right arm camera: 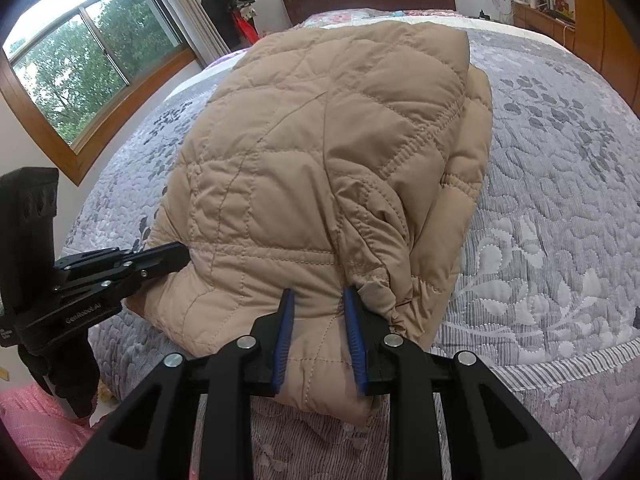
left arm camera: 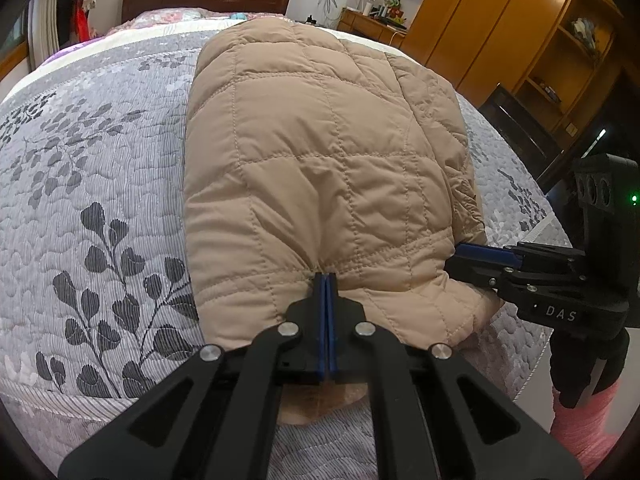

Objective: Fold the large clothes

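left gripper (left arm camera: 327,280) is clenched, blue pads pressed together pinching the near hem of the tan jacket (left arm camera: 320,160). right gripper (right arm camera: 318,300) clamps a thick fold at that hem. jacket lies folded on the grey bedspread (left arm camera: 100,200).

Bed (left arm camera: 100,168) w/ grey quilted spread, dark leaf print, carries everything. Tan quilted jacket (left arm camera: 320,152) lies folded on it, directly ahead of left gripper (left arm camera: 327,280), near edge at its fingertips. Bare spread runs left of that gripper & right of right gripper (right arm camera: 318,300). Pink floral bedding (left arm camera: 176,16) at far end, beyond jacket.
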Motion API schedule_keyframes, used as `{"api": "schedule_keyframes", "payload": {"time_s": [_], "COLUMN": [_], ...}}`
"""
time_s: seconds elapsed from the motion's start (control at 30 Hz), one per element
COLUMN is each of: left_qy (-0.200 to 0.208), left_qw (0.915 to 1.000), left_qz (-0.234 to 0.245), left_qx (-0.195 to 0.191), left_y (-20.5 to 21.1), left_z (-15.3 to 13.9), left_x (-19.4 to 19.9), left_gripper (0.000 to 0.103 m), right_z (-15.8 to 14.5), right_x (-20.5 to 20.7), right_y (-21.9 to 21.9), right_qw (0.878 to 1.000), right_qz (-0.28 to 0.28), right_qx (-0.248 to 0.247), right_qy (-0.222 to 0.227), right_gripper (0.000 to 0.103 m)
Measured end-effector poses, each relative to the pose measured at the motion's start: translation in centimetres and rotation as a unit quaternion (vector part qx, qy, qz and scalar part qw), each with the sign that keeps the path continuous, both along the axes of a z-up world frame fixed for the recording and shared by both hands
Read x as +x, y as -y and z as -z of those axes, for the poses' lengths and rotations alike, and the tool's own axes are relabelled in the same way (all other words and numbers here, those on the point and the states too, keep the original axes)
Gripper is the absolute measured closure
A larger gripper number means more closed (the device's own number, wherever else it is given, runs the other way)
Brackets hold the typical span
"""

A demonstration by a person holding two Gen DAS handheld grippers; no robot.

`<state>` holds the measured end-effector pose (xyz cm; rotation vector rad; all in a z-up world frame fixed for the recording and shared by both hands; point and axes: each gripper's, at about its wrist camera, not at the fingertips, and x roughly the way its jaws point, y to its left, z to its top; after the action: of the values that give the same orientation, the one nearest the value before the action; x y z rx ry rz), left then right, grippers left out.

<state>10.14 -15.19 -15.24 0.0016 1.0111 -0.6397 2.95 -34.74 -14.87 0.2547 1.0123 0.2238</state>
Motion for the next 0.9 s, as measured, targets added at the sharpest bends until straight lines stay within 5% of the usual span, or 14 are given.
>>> {"api": "schedule_keyframes", "payload": {"time_s": [0.37, 0.57, 0.9], "left_qy": [0.034, 0.075, 0.048], "left_qw": [0.9993, 0.9971, 0.9982], "left_qz": [0.012, -0.009, 0.001], "left_qx": [-0.005, -0.001, 0.036], "left_y": [-0.9, -0.7, 2.0], "left_z": [-3.9, -6.7, -4.0], "left_x": [-0.5, 2.9, 8.3], "left_gripper": [0.101, 0.1, 0.1], "right_z": [-4.0, -7.1, -3.2], "right_x": [-0.1, 2.7, 9.0], "right_y": [0.8, 1.6, 1.9], "right_qw": [1.0, 0.998, 0.999], "right_qz": [-0.001, 0.01, 0.018], "right_qx": [0.007, -0.022, -0.042], "right_qy": [0.021, 0.05, -0.009], "right_gripper": [0.076, 0.075, 0.075]}}
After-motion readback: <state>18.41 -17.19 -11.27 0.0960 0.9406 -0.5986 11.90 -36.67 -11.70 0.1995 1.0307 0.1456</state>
